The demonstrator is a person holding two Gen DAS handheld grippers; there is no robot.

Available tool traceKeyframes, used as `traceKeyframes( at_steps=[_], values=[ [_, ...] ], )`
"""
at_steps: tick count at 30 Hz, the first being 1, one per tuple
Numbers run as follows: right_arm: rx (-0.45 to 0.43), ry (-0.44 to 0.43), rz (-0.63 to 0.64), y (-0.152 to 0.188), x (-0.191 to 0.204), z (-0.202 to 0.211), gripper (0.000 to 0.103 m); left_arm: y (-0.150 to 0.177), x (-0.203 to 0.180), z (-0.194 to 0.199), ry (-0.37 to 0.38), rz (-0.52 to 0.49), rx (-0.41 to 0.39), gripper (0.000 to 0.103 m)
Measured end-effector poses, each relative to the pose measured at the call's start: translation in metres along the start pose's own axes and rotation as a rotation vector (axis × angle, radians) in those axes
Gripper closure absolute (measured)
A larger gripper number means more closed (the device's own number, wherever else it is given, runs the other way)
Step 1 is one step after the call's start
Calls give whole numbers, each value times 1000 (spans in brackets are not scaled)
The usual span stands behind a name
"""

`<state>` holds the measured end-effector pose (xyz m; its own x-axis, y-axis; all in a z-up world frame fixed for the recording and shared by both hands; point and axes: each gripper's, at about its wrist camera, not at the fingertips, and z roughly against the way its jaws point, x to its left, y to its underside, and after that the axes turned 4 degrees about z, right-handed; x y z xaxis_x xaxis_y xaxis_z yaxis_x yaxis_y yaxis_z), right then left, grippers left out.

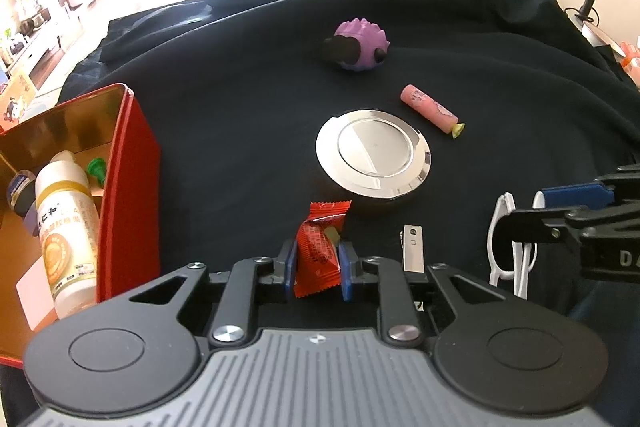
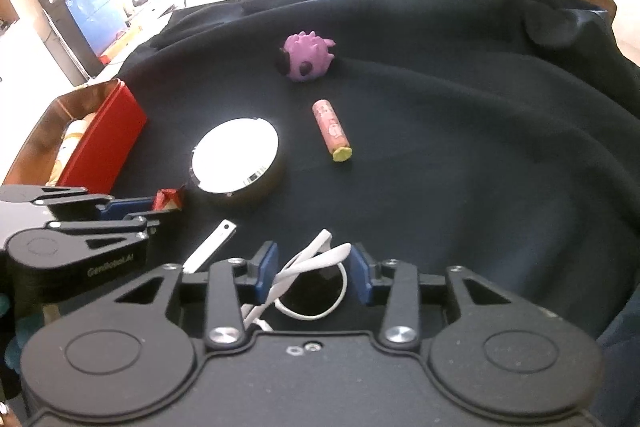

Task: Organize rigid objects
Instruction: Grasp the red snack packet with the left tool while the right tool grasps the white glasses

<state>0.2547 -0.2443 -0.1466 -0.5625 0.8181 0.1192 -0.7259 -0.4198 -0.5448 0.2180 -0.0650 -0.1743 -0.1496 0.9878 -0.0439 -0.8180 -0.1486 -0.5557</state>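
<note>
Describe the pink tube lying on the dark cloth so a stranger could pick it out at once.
Start at the open red tin box at the cloth's left edge, then move right to the round mirror-bright metal lid. Just beyond the lid's right side lies the pink printed cylindrical tube, on its side. Unlike the spiky purple toy farther back, it is smooth, slim and tipped with a yellow-green cap.

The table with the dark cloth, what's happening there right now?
A person is tidying small things with two handheld grippers. The left gripper has its fingers pressed on a red candy packet, next to the open red tin that already holds a white bottle. The right gripper is around white sunglasses. A round mirror, pink tube and purple toy lie loose.
</note>
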Motion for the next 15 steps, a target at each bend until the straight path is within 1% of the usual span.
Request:
traceKeyframes(
  at_steps=[2, 5, 6, 7, 9, 10, 12, 15],
  values=[
    [8, 16, -3, 0, 2, 3, 62, -1, 1, 2, 0, 10, -3, 82],
    [16, 6, -48, 3, 4, 8, 59, 0, 2, 5, 4, 20, -8, 82],
    [15, 4, -53, 4, 5, 9, 55, 0, 2, 6, 5, 20, -8, 82],
    [14, 13, -55, 5, 6, 10, 41, 0, 2, 7, 5, 19, -10, 82],
    [-13, 46, -51, 8, 7, 13, 25, 1, 3, 8, 3, 22, -10, 82],
    [-19, 51, -51, 9, 7, 14, 29, 1, 4, 8, 4, 25, -10, 82],
    [-2, 36, -52, 11, 9, 15, 32, 1, 5, 9, 3, 31, -10, 82],
    [12, 55, -54, 15, 16, 18, 32, 1, 6, 10, 1, 39, -11, 82]
  ],
)
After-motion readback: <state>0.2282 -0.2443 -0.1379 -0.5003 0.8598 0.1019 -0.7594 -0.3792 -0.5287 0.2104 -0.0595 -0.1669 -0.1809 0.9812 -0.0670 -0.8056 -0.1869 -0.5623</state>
